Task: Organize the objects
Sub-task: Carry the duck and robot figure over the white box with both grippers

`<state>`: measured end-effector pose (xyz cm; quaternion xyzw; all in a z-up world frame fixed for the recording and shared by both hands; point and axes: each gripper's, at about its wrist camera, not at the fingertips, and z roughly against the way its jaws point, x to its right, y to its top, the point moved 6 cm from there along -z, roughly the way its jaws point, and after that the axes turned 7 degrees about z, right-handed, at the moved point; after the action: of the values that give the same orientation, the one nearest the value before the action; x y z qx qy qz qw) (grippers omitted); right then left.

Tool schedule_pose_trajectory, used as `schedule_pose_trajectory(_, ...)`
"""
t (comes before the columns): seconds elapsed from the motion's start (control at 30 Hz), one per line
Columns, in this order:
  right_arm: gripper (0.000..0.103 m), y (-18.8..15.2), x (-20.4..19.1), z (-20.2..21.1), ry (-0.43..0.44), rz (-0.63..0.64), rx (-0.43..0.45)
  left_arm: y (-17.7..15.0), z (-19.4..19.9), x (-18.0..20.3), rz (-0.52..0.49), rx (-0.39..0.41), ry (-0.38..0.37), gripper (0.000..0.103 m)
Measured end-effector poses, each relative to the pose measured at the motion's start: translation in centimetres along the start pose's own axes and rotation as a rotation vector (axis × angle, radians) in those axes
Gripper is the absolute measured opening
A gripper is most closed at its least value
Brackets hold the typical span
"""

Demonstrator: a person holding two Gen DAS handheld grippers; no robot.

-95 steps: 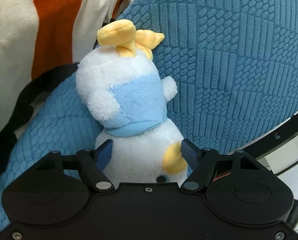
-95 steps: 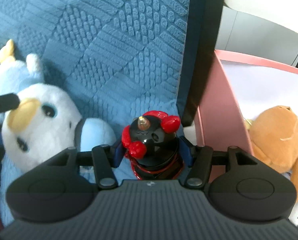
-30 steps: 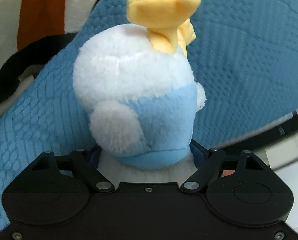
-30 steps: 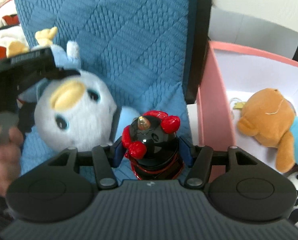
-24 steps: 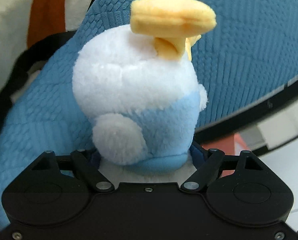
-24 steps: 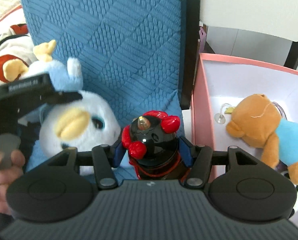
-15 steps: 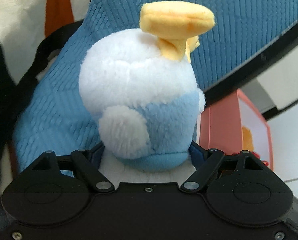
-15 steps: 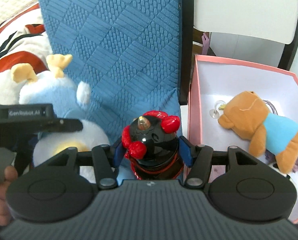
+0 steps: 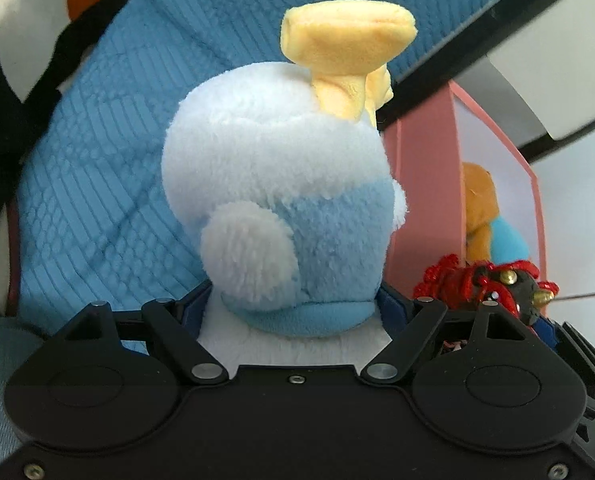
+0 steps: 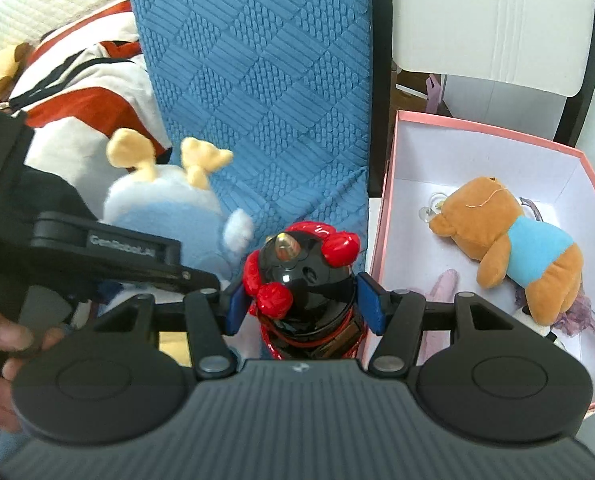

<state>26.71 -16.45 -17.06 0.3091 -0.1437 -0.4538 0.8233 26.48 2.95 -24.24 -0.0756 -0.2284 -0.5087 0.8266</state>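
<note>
Both views bright w/ soft, even daylight, no hard shadows. I see heavy fisheye bending at edges, dark corners. Left view softly blurred; plush penguin (image 10: 169, 200) smeared in right view.

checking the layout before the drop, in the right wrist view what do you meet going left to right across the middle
left hand-held gripper → blue plush → black and red figure in the right hand-held gripper → pink box wall → brown bear in the box
</note>
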Motion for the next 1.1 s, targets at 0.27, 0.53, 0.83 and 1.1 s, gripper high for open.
schedule_pose_trajectory(0.27, 0.059, 1.1, 1.4, 2.4, -0.001, -0.005, 0.001, -0.3, 2.2, 2.4, -0.046, -0.013, 0.021, 0.081)
schedule_pose_trajectory(0.53, 0.059, 2.5, 3.7, 5.4, -0.025, -0.024, 0.037, 0.7, 5.9, 7.1, -0.103, -0.011, -0.023, 0.081)
schedule_pose_trajectory(0.83, 0.059, 5.0, 8.1, 9.3, -0.068, -0.051, 0.113, 3.3, 9.0, 14.4, -0.137, 0.008, -0.079, 0.081)
schedule_pose_trajectory(1.1, 0.059, 4.8, 14.1, 12.1, -0.139, -0.115, 0.166, 3.8, 7.4, 21.8, -0.197, -0.012, -0.095, 0.081)
